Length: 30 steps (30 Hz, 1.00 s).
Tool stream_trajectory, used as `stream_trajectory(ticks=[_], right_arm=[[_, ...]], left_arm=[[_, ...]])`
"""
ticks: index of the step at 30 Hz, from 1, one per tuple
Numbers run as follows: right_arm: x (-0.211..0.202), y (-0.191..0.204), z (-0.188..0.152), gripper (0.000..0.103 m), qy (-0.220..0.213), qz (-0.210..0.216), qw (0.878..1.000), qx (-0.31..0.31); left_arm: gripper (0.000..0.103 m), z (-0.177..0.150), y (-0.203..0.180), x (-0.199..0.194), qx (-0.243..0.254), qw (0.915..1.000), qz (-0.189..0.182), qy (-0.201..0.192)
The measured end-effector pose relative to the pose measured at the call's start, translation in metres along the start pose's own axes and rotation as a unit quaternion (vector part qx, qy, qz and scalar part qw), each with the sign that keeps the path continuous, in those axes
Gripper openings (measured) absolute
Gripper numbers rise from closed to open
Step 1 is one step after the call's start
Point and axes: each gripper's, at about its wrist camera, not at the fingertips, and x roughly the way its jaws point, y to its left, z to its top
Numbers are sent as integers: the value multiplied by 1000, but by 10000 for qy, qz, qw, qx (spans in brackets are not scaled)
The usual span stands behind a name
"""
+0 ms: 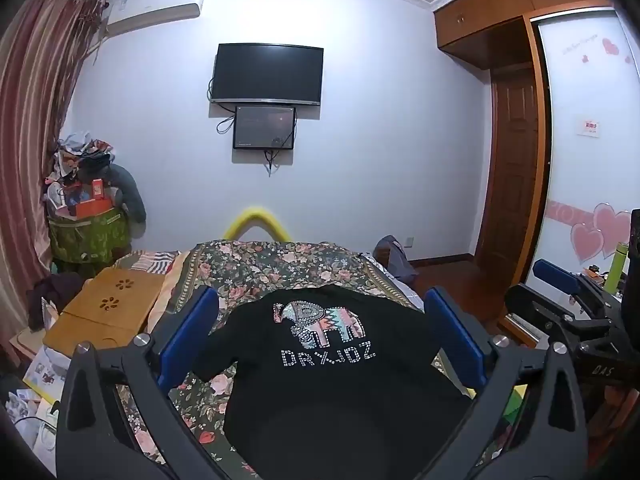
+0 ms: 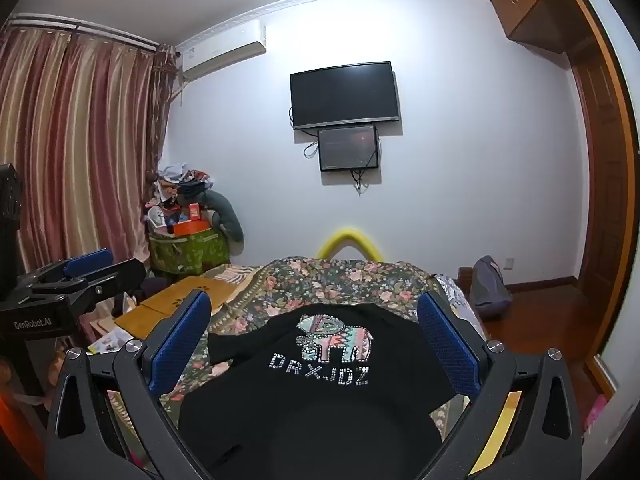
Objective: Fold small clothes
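A small black shirt (image 1: 320, 384) with a sequin elephant and the letters DRXJDZ lies spread flat on a floral bedspread (image 1: 280, 264). It also shows in the right wrist view (image 2: 312, 400). My left gripper (image 1: 320, 300) is open and empty, held above the shirt's near part, its blue pads either side of the print. My right gripper (image 2: 314, 304) is open and empty, likewise above the shirt. The right gripper shows at the right edge of the left wrist view (image 1: 560, 280); the left gripper shows at the left edge of the right wrist view (image 2: 86, 264).
A low wooden table (image 1: 108, 308) stands left of the bed with papers below it. A green bag piled with clutter (image 1: 88, 216) sits by the curtain. A grey bag (image 2: 488, 284) lies on the floor at right. A wardrobe (image 1: 512, 184) stands at right.
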Motion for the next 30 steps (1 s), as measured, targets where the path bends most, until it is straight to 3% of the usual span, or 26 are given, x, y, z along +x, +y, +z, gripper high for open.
stream_trajectory(ticks=[30], right_arm=[[7,-7,-10,102,143,-53,9998,103]], left_arm=[[103,-11,2,15,104,9998,104,118]])
